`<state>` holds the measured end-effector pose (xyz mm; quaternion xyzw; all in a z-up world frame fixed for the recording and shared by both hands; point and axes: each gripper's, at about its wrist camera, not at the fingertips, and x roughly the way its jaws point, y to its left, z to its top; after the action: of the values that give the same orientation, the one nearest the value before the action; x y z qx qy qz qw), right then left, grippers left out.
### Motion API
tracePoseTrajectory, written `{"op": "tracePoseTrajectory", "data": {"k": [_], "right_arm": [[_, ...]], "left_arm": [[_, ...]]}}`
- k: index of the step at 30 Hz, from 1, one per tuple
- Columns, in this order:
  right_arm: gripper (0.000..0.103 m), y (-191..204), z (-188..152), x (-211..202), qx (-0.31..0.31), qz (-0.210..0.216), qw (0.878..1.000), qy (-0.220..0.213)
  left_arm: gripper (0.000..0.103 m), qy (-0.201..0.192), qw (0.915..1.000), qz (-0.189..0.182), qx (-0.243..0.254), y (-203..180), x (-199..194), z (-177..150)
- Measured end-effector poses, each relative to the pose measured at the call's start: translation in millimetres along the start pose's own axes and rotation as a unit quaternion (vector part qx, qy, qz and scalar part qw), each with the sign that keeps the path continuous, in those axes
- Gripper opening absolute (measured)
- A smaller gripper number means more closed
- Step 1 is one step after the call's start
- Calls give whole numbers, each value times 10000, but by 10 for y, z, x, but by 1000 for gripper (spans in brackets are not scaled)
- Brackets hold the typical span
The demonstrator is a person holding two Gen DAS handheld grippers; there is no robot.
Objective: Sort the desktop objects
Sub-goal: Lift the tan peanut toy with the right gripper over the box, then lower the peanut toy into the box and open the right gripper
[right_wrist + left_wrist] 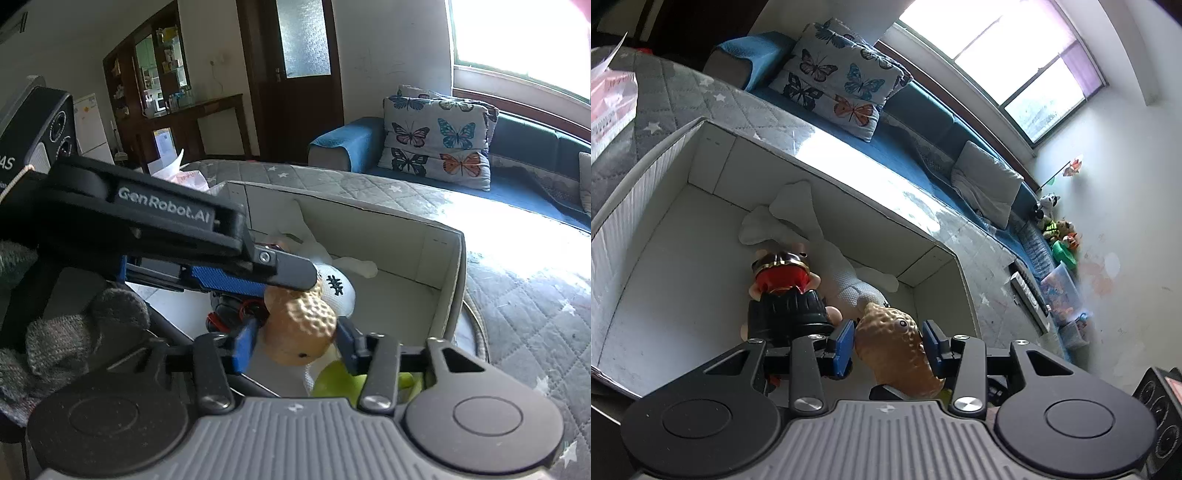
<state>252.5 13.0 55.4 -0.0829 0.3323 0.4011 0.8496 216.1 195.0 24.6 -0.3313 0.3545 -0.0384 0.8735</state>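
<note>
- Right now we are seeing our left gripper (891,345) clamping its blue pads (842,345) on the tan bumpy toy (897,350), holding it just over the near edge of the white box (646,236).
- Our right gripper (297,343) is spreading its fingers beside that same toy (301,325); whether they are pressing it, we cannot tell.
- Inside the box, a pig figure (785,288) is lying against a white plush (798,221).
</note>
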Motion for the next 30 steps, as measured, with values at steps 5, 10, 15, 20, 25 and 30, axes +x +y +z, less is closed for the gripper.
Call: {"op": "tracePoseTrajectory", "data": {"k": [5, 10, 15, 20, 25, 30], "right_arm": [[51, 25, -7, -52, -15, -30, 10000, -44], [52, 30, -37, -115, 2, -76, 9999, -101], [58, 27, -39, -163, -50, -142, 9997, -170], [58, 30, -63, -235, -28, -157, 9996, -222], [59, 21, -115, -375, 38, -192, 9993, -334], [66, 41, -203, -587, -18, -314, 9983, -489]], "left_arm": [[44, -13, 10000, 36, 44, -18, -29, -1], [43, -27, 9999, 72, 88, -36, -59, -3], [43, -82, 9999, 27, 127, -77, -105, -3], [43, -118, 9998, 14, 159, -108, -153, -13], [43, -145, 9997, -22, 209, -164, -231, -65], [43, -158, 9991, -98, 372, -287, -335, -168]]}}
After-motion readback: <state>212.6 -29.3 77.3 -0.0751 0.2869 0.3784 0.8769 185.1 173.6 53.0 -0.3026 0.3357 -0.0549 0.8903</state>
